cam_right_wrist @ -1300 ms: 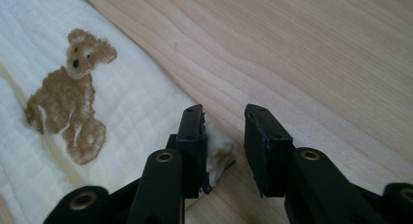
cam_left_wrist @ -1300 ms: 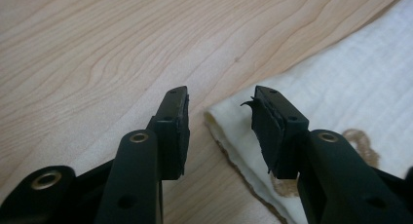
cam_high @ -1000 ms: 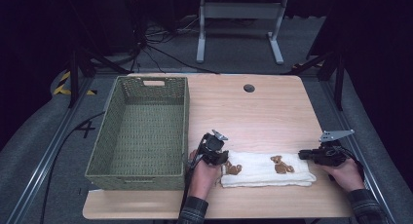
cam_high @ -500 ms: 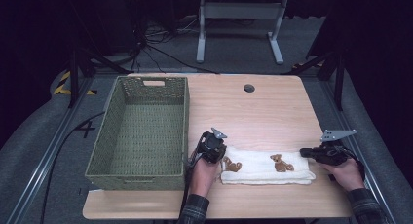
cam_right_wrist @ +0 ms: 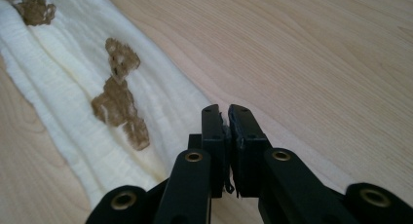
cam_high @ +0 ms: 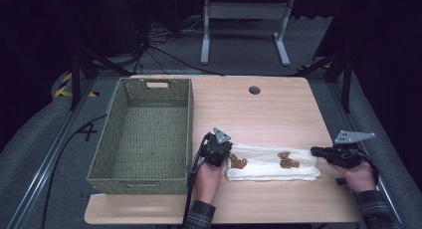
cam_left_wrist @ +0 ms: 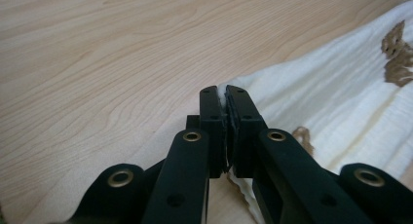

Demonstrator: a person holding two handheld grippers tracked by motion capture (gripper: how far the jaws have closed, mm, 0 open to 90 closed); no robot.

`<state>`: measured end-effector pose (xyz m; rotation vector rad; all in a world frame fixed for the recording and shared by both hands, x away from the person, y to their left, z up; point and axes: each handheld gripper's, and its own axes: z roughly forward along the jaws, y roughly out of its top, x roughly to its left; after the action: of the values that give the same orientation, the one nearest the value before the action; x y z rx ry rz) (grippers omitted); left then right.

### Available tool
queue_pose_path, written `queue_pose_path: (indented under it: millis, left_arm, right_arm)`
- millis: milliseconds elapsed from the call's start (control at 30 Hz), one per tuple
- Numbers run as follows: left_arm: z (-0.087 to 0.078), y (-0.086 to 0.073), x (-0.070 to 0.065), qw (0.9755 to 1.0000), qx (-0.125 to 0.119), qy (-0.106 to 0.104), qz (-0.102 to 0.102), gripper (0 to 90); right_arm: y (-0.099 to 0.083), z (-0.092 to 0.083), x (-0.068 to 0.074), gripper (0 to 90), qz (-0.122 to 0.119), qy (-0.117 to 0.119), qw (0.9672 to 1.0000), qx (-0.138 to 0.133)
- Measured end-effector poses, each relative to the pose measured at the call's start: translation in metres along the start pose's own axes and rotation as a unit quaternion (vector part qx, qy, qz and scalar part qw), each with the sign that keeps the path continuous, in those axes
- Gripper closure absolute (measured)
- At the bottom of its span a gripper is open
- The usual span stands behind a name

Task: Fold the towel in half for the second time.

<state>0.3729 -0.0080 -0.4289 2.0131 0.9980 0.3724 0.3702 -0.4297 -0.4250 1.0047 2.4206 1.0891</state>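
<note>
High view, left to right: a green woven basket (cam_high: 142, 132) with a handle slot stands empty on the left part of the pale wood-grain table (cam_high: 259, 109), and just to its right lies a folded white cloth (cam_high: 271, 164) printed with small brown bear figures, stretched as a long strip along the near edge. The left gripper (cam_high: 226, 157) sits at the cloth's left end, and the left gripper view shows its black jaws pressed together with a sliver of the cream fabric's corner (cam_left_wrist: 225, 90) pinched between the pads. The right gripper (cam_high: 314, 151) sits at the cloth's right end; in the right gripper view its jaws are likewise closed, with the cloth's edge (cam_right_wrist: 156, 117) running under them, and a thin frayed bit seems caught between the pads, so it looks clamped on the cloth as well, though the bite is shallow. The step in hand appears to be lifting the strip by both ends, probably to fold it again or carry it to the basket. To do that well, both hands should rise together and level, keeping gentle tension so the soft middle does not sag or drag, and neither thin corner slips from its pads. The fabric is a ribbed, crinkled gauze, limp and light, layered in soft folds; the basket is stiff, rectangular, with flaring sides; the tabletop is smooth with rounded corners.
</note>
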Motion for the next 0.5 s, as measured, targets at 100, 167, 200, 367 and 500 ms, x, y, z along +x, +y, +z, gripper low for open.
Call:
queue_pose_path:
  millis: [100,167,200,367,500]
  left_arm:
    - [-0.007,-0.006,-0.006,1.0,-0.005,0.003,0.007,86.7]
    - [-0.012,-0.009,-0.009,0.9999,-0.006,0.003,0.009,86.7]
    - [-0.014,-0.01,-0.011,1.0,-0.005,0.002,0.008,86.7]
    - [-0.017,-0.019,-0.021,0.9999,0.013,0.001,0.009,86.6]
    - [-0.018,-0.028,-0.028,0.9995,0.031,0.008,0.008,86.6]
  right_arm:
    - [-0.004,-0.007,0.008,85.7,-0.003,0.002,1.0,-0.004]
    - [-0.006,-0.011,0.013,85.6,-0.009,-0.001,0.9999,-0.004]
    - [-0.007,-0.013,0.016,85.5,-0.011,-0.002,0.9999,-0.002]
    - [-0.015,-0.016,0.026,85.2,-0.021,-0.003,0.9997,0.009]
    - [-0.019,-0.017,0.03,84.7,-0.02,0.001,0.9997,0.015]
